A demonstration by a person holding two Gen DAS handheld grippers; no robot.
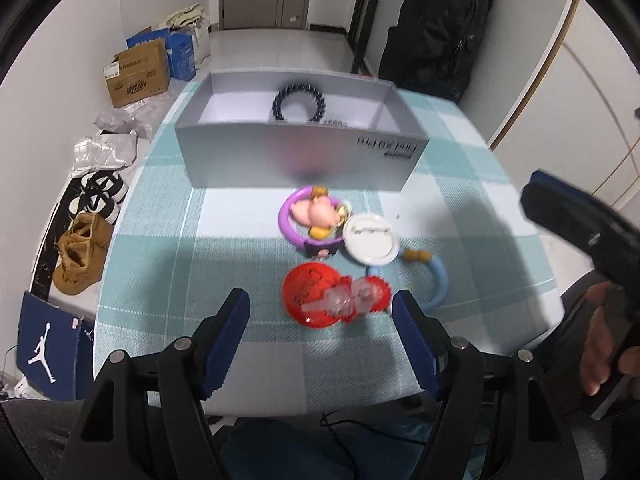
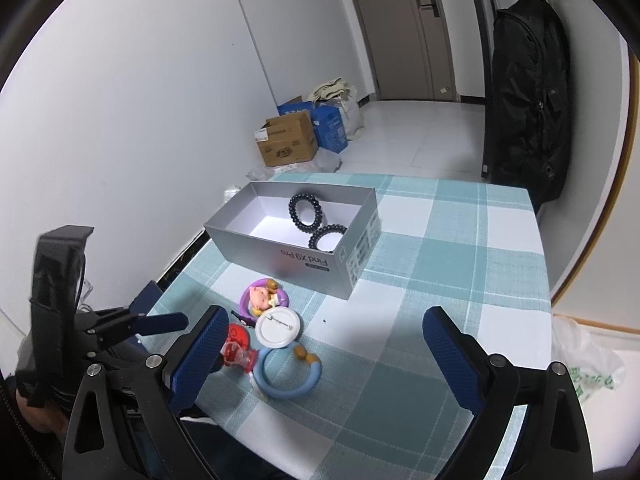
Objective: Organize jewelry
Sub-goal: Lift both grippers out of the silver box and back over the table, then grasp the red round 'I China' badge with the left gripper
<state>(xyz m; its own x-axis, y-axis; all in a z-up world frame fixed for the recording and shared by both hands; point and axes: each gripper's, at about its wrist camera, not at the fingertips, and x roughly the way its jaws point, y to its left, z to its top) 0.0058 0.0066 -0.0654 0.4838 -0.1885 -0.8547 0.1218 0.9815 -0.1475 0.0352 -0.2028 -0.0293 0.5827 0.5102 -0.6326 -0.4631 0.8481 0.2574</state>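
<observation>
Two black bead bracelets (image 2: 305,208) lay inside our grey box (image 2: 280,256); before it waited the red charm (image 1: 320,296), white badge (image 2: 278,332) and rings. Left gripper (image 1: 320,320) and right gripper (image 2: 324,344) gaped empty.

Both wrist views face box (image 1: 296,148) (image 2: 296,240) (left nearer).

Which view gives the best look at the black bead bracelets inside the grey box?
The right wrist view: it looks down into the grey box and shows both black bead bracelets, one leaning on the far wall and one at the near corner. The left wrist view shows only one bracelet; the front wall hides the rest.
</observation>
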